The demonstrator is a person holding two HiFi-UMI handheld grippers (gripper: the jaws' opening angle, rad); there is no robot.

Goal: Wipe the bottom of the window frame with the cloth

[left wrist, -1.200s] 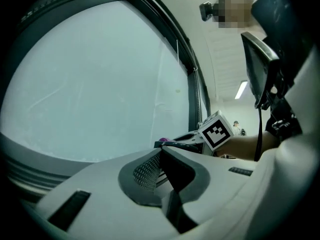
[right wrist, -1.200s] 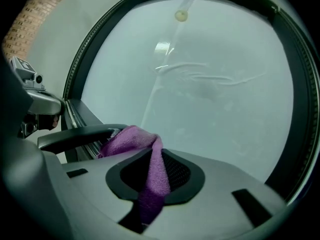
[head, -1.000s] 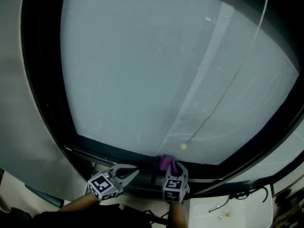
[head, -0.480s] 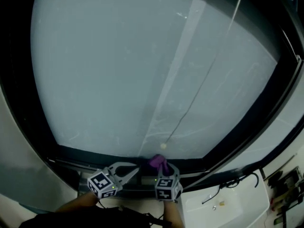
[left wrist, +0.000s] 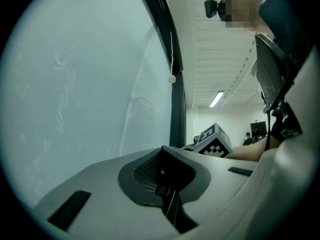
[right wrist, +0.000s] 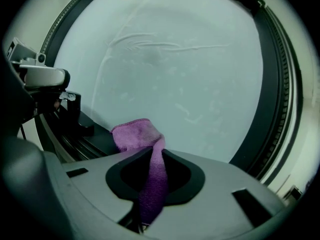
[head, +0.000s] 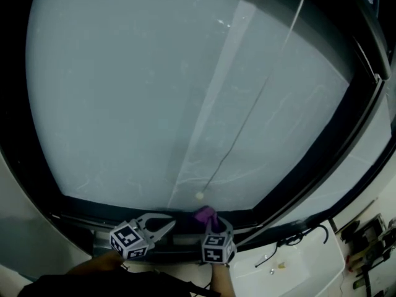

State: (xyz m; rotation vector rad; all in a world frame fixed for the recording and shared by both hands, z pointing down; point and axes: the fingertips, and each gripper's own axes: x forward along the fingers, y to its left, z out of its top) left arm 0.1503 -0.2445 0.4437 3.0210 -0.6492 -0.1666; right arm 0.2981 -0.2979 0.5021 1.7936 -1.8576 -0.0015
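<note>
Cloth (right wrist: 136, 135) was pinched in the right claw (right wrist: 150, 189), with its purple end bunched up against the bottom of the window frame (head: 111, 208). Left claw (left wrist: 167, 189) sat just beside it, pressed together, empty.

window pane (head: 154, 91): frosted | window frame (head: 312, 156): dark | pull cord (head: 200, 195): hanging | ceiling light (left wrist: 217, 99): lit

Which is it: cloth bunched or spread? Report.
Bunched: the cloth is pinched into a narrow strip between the right gripper's jaws, its end folded over.
</note>
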